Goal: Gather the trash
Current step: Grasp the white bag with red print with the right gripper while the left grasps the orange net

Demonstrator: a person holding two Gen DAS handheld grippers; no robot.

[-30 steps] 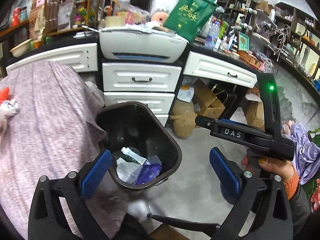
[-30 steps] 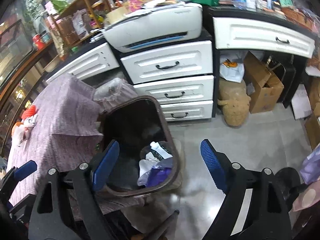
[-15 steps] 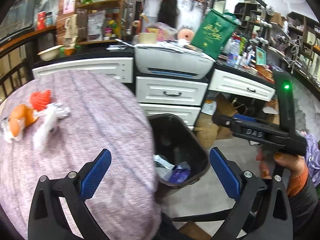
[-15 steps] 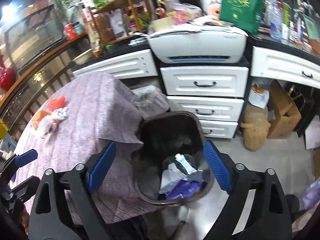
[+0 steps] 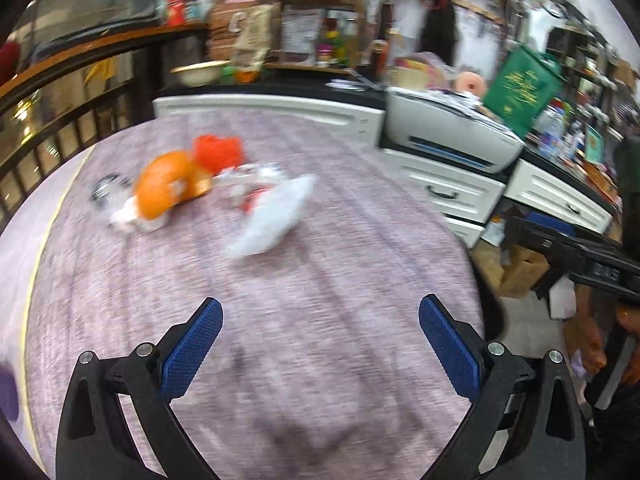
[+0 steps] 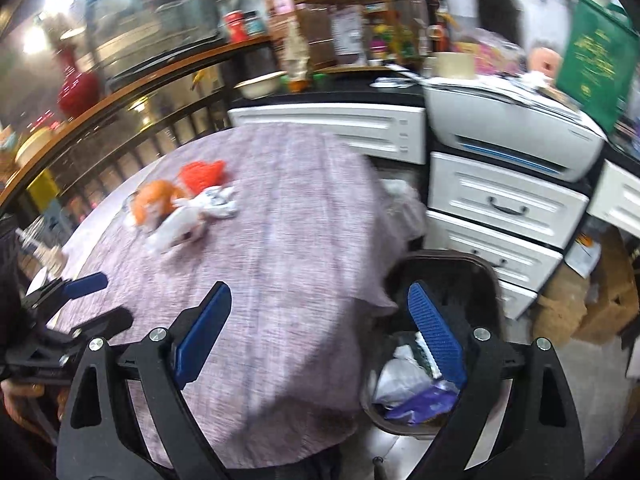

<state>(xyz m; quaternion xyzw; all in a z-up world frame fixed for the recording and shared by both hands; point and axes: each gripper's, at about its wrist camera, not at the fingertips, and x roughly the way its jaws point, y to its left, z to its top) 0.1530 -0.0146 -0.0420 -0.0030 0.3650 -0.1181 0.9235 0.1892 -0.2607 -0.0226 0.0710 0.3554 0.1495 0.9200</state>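
Two grippers, both w/ jaws spread wide and nothing between the blue pads. Left gripper [image 5: 320,344] hangs over the near part of a round table w/ a mauve cloth [image 5: 340,280]; right gripper [image 6: 320,332] sits over the table's right edge, one finger above the cloth, the other above the bin.

Trash pile lies toward the far-left part of the table, well apart from both grippers: orange wrapper [image 5: 168,184], red mesh piece [image 5: 218,152] just behind it, white crumpled bag [image 5: 276,212] to its right, touching or overlapping; blur hides the details. Small dark-and-white scrap at the pile's left end, can't tell what it is.

Dark trash bin [image 6: 444,280] stands on the floor just beside the table's right edge, partly tucked under the hanging cloth. Inside: white crumpled paper and a purple wrapper [image 6: 420,400].

Behind the table: white drawer unit [image 6: 504,208] w/ a printer [image 6: 512,128] on top, green bag [image 6: 596,64] at the far right. Cardboard boxes [image 6: 588,312] on the floor right of the bin.
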